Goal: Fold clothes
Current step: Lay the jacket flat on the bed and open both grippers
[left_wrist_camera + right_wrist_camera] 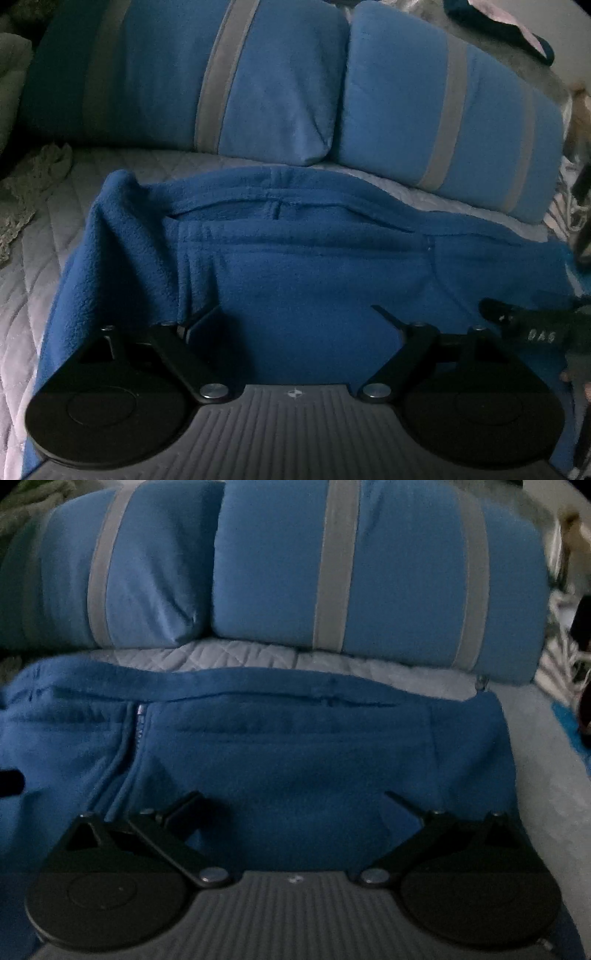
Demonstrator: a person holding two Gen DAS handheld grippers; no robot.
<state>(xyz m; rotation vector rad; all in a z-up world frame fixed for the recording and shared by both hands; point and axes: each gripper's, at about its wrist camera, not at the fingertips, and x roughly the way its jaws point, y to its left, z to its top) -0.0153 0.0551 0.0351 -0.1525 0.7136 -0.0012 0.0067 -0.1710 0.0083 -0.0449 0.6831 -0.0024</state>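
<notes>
A blue fleece garment (295,266) lies spread flat on a pale quilted bed cover (37,266), its hemmed edge toward the pillows. My left gripper (295,312) hovers over its near part, open, with nothing between the fingers. In the right wrist view the same garment (295,746) shows a zipper (138,723) running down its left side. My right gripper (295,797) is open wide just above the fleece, holding nothing. A black part at the right edge of the left wrist view looks like the right gripper (535,328).
Two blue pillows with grey stripes (258,81) (443,122) lean along the far side of the bed, just behind the garment. A grey lacy cloth (33,177) lies at the far left. Bare quilt (546,760) runs along the right.
</notes>
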